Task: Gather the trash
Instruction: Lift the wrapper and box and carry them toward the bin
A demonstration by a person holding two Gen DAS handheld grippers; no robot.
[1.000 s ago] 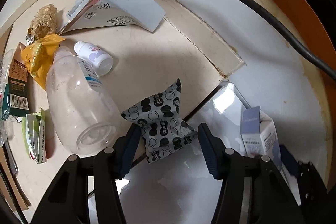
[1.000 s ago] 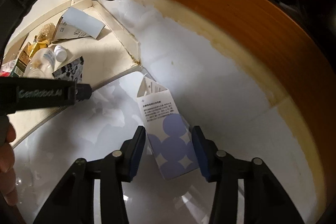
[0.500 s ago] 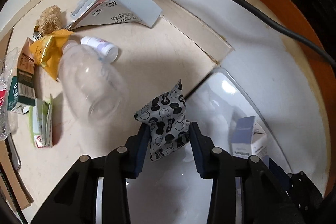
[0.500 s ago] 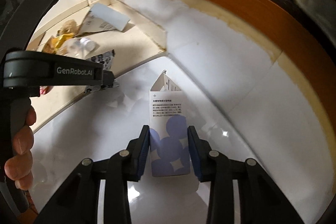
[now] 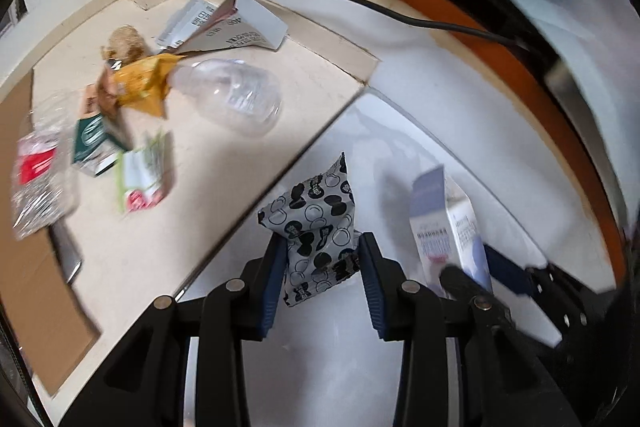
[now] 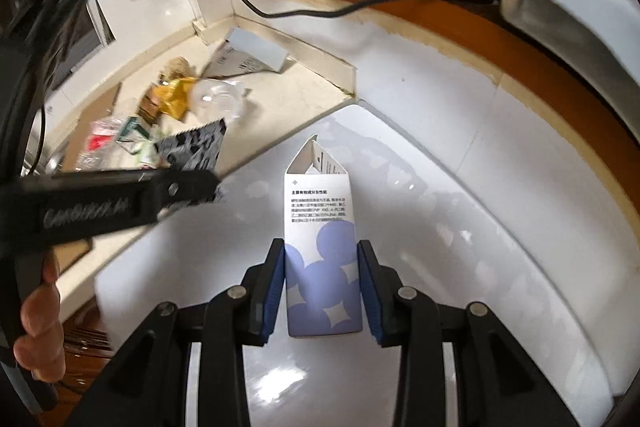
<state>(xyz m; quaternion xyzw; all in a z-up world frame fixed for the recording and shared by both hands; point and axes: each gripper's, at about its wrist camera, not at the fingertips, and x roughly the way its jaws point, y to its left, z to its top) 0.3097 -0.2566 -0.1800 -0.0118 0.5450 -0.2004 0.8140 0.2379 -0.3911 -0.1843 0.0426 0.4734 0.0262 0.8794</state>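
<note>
My left gripper (image 5: 322,259) is shut on a grey wrapper with black mouse heads (image 5: 316,219) and holds it above the white glossy floor. The wrapper also shows in the right wrist view (image 6: 192,147). My right gripper (image 6: 322,267) is shut on a white carton with purple circles (image 6: 320,247), top flap open. That carton shows to the right in the left wrist view (image 5: 444,223). More trash lies on the beige floor: a clear plastic bottle (image 5: 232,99), a yellow wrapper (image 5: 142,87), a green carton (image 5: 94,143).
A torn white paper box (image 5: 228,27) lies near the wall corner. A crumpled clear bag with a red label (image 5: 36,175) and brown cardboard (image 5: 36,287) lie at the left. A black cable (image 5: 360,3) runs along the orange-brown skirting. A step edge (image 5: 280,171) divides beige and white floor.
Both grippers rose and pulled back from the floor with their items. The left closed on the wrapper and lifted it; the clear bottle rolled away toward the paper box.
</note>
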